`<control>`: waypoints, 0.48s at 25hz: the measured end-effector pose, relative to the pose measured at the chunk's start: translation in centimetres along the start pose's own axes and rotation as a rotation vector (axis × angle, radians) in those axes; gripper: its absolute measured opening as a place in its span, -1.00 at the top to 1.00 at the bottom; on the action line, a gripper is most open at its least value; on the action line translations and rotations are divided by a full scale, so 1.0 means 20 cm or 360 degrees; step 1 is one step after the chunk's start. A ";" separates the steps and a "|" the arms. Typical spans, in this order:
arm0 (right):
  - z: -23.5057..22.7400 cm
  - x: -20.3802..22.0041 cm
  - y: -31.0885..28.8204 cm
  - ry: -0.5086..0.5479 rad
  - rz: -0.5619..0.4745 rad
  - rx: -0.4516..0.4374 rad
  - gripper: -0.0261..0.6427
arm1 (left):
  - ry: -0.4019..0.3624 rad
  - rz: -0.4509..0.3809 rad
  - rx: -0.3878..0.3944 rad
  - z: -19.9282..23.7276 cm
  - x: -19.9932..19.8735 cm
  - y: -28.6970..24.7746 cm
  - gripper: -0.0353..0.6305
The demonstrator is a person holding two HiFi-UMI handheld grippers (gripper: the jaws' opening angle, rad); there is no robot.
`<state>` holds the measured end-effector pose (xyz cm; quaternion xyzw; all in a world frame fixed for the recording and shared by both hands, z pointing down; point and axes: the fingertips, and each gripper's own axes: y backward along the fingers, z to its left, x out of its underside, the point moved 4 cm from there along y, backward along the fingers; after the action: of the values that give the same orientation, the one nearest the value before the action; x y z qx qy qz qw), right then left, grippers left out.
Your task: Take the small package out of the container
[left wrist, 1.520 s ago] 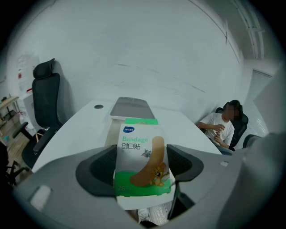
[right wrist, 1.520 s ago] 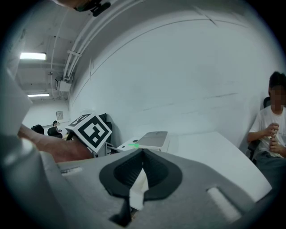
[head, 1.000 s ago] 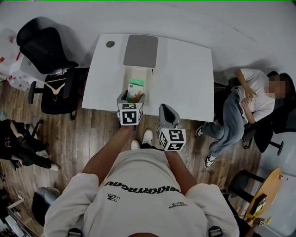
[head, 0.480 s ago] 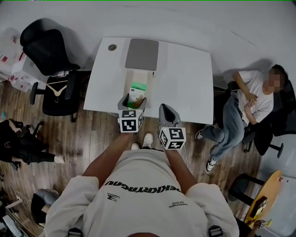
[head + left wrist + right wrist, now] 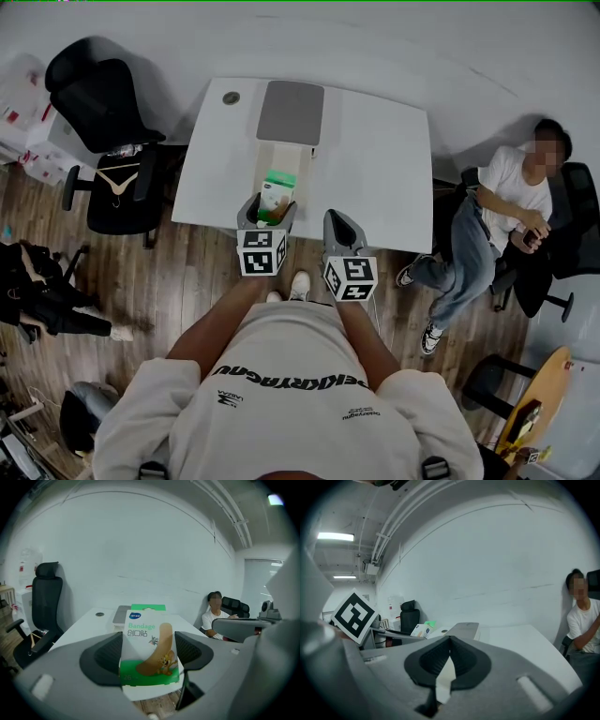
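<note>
The small package is a white and green bandage box, and my left gripper is shut on it above the front edge of the white table. In the left gripper view the package stands upright between the dark pads. Behind it lies the container, a pale open box with a grey lid folded back. My right gripper is shut with nothing held, to the right of the left one at the table's front edge. Its view shows the jaws pressed together.
A black office chair stands left of the table, and a second chair with a hanger is below it. A person sits in a chair at the right. A round grommet sits at the table's back left.
My left gripper has drawn back toward the table's front edge with the package in it. The seated person has shifted in the chair. The right gripper has barely moved.
</note>
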<state>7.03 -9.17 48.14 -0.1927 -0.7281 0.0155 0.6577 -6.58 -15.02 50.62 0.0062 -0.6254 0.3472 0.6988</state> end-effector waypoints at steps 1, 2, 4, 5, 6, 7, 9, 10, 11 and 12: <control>0.00 0.00 0.00 0.0004 -0.0002 -0.0002 0.92 | -0.0003 -0.0012 0.0002 0.00 0.00 0.01 -0.18; 0.01 0.00 -0.01 0.0006 -0.0003 -0.0003 0.92 | -0.0005 -0.0023 0.0003 0.00 0.00 0.02 -0.18; 0.01 0.00 -0.01 0.0007 -0.0003 -0.0001 0.92 | -0.0008 -0.0040 0.0006 0.00 0.00 0.04 -0.18; 0.00 0.00 -0.01 0.0005 -0.0002 -0.0001 0.92 | -0.0011 -0.0047 0.0007 0.00 0.00 0.04 -0.18; 0.01 0.00 -0.01 0.0003 -0.0002 0.0000 0.92 | -0.0016 -0.0055 0.0008 0.00 0.00 0.05 -0.18; 0.01 0.00 -0.01 0.0001 -0.0001 0.0000 0.92 | -0.0020 -0.0065 0.0010 0.01 0.00 0.06 -0.18; 0.02 0.01 -0.01 0.0000 -0.0002 -0.0002 0.92 | -0.0026 -0.0089 0.0013 0.01 -0.01 0.08 -0.18; 0.02 0.01 -0.02 0.0000 -0.0002 -0.0003 0.92 | -0.0032 -0.0101 0.0014 0.02 -0.01 0.09 -0.18; 0.02 0.01 -0.02 0.0001 -0.0003 -0.0006 0.92 | -0.0039 -0.0112 0.0014 0.02 -0.01 0.09 -0.18; 0.03 0.01 -0.02 0.0002 -0.0004 -0.0009 0.92 | -0.0045 -0.0120 0.0013 0.02 -0.01 0.10 -0.18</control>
<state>6.42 -9.31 48.37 -0.1935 -0.7279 0.0125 0.6577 -7.85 -13.79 49.65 0.0377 -0.6331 0.3231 0.7024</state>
